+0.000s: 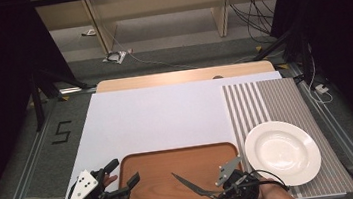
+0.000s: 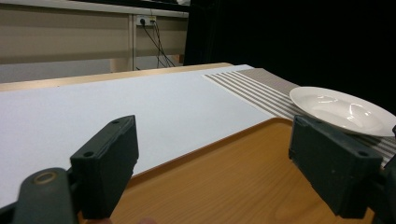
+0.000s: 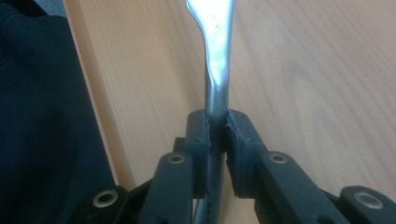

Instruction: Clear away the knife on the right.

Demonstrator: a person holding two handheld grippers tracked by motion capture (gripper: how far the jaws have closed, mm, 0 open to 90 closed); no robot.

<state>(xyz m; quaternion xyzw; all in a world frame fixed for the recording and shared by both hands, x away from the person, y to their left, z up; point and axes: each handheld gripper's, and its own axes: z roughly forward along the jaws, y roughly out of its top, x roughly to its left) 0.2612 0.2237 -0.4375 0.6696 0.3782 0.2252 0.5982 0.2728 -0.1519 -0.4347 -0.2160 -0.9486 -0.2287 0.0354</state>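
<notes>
At the near edge of the table, the right gripper (image 1: 214,192) is clenched on the handle of a metal utensil (image 1: 188,184), seemingly a knife, held over the near right part of the wooden tray (image 1: 171,158); its long axis runs up-left, with the tip toward the tray's centre. The left gripper (image 1: 122,173), jaws spread and grasping nothing, hovers at the tray's near left corner. Judged stiff, light, smooth and slippery, the utensil is best gripped mid-handle; farther right, 1 white plate (image 1: 282,152) rests on the striped mat (image 1: 265,100).
</notes>
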